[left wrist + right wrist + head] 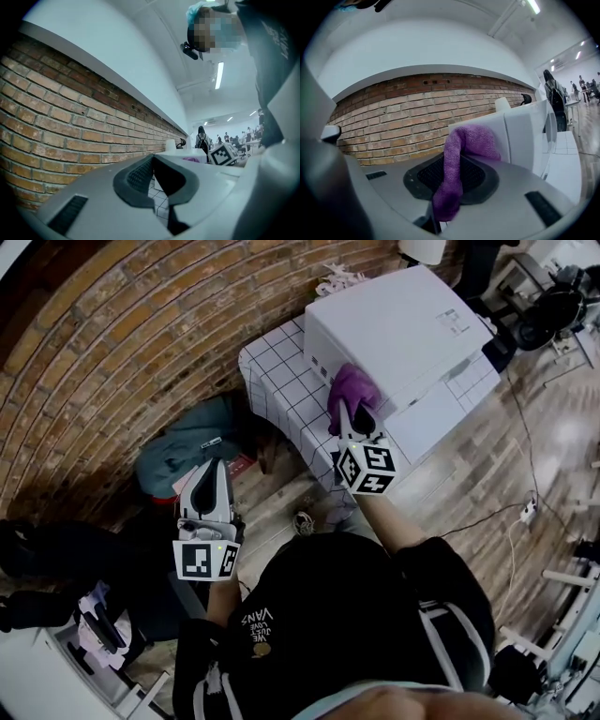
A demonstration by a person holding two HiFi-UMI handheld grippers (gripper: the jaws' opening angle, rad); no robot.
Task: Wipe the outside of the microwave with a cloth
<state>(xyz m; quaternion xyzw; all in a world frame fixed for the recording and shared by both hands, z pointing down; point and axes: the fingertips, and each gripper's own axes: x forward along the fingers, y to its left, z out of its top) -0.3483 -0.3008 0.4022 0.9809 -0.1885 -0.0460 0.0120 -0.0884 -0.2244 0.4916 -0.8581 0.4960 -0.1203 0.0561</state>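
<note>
Microwave: a white box-shaped microwave (pixel 394 324) is seen on a table under a white grid-patterned tablecloth (pixel 272 371).
Cloth: a purple knitted cloth (pixel 353 388) is bunched against the microwave's near corner, where the top edge meets the side faces. In the right gripper view it is draped over that vertical edge and touches it.
Right gripper: the right gripper (pixel 352 420) is clamped on the cloth. The fabric's tail is pinched between the two pads and hangs out below them. The tips are held just beside the microwave's corner.
Left gripper: the left gripper (pixel 208 482) is held low and well apart from the microwave, to its left over the floor. Its pads are seen pressed together with nothing between them.
Wall: a red brick wall (pixel 141 352) runs along the microwave's far-left side.
Table margin: a strip of bare tablecloth is left between the microwave's left face and the table edge.
Floor: wood-plank flooring (pixel 487 465) lies open below the microwave's right face, crossed by a thin white cable (pixel 514 521).
Obstruction: a grey-teal soft bag (pixel 192 451) lies on the floor left of the microwave's table, against the wall.
</note>
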